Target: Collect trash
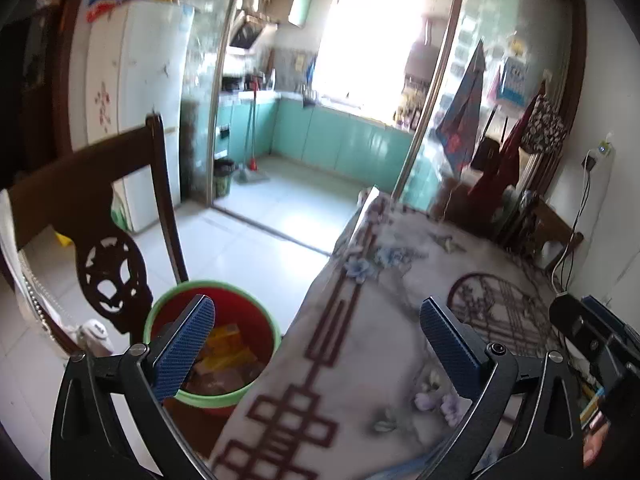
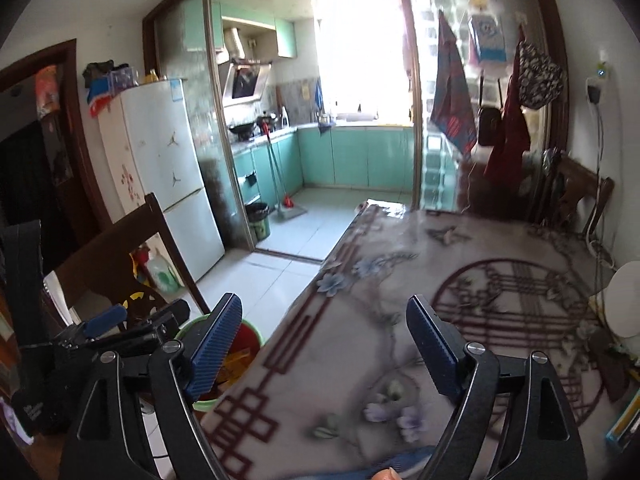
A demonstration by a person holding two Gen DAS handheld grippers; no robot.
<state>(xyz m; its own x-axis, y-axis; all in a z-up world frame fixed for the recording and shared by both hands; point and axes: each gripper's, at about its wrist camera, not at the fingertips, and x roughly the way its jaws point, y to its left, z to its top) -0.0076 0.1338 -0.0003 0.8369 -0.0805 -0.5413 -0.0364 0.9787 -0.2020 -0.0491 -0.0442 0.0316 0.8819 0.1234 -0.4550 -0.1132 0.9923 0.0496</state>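
Both the left gripper and right gripper stand wide, empty. Beside the table's left edge, the bin holds yellow wrappers. Tabletop beyond shows no trash; collection appears near complete.

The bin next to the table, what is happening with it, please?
A person holds a gripper in each hand over the edge of the table with the flowered cloth. The left gripper and the right gripper are both open and hold nothing. Beside the table stands the red bin with a green rim, next to a dark wooden chair. Yellow wrappers already lie inside it.
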